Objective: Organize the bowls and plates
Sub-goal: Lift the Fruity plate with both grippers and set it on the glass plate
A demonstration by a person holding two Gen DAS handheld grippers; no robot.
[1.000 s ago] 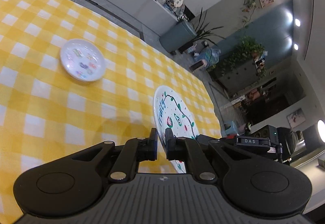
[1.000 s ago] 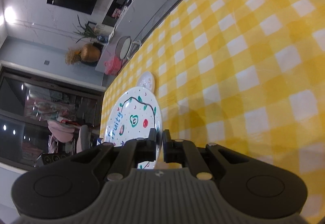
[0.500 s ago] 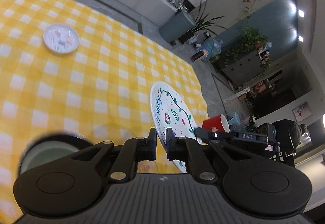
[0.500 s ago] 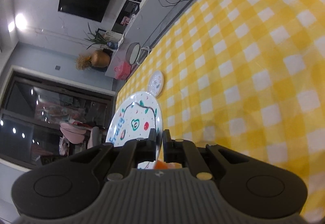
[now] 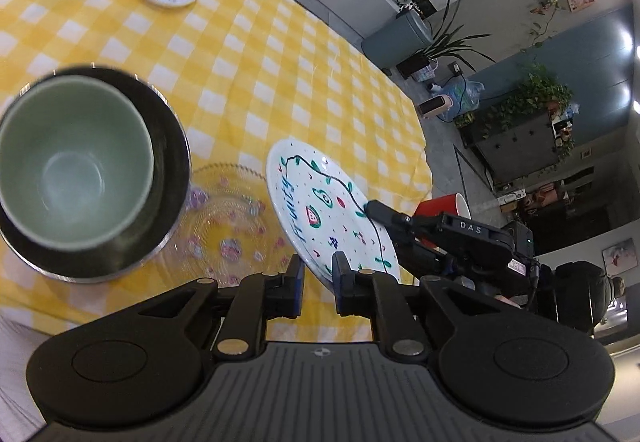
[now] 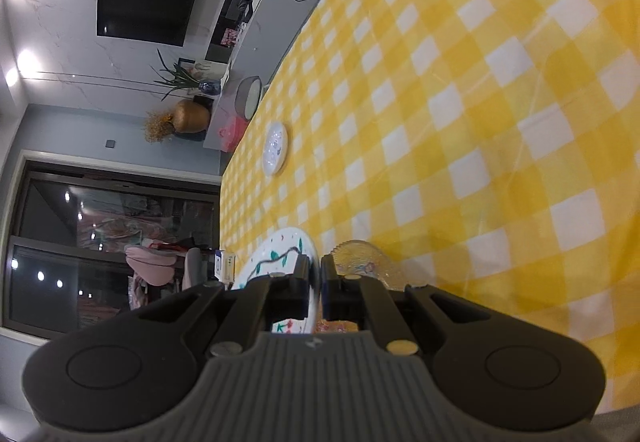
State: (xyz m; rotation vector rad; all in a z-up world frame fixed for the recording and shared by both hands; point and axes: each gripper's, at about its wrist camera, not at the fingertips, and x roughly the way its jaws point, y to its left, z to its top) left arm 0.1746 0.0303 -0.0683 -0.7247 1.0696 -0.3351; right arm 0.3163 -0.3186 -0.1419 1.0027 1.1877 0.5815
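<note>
Jaws of the left gripper point(image 5: 318, 282) are opening off the fruit plate point(image 5: 320, 201) while the right gripper point(image 6: 315, 294) is clamping it (one-sided hold): it could tip onto the glass dish point(image 5: 228, 217).

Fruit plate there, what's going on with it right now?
Left hand-held gripper opening around fruit plate rim. Right hand-held gripper shut on opposite rim. Glass plate directly beneath; stacked bowls beside.

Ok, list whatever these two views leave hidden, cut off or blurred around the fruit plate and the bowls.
- Left wrist view: near rim of the fruit plate hidden behind the left gripper, whose jaws are opening.
- Left wrist view: green bowl and dark bowl blurred; left edge cuts them.
- Right wrist view: right gripper covers most of the plate and glass plate.
</note>
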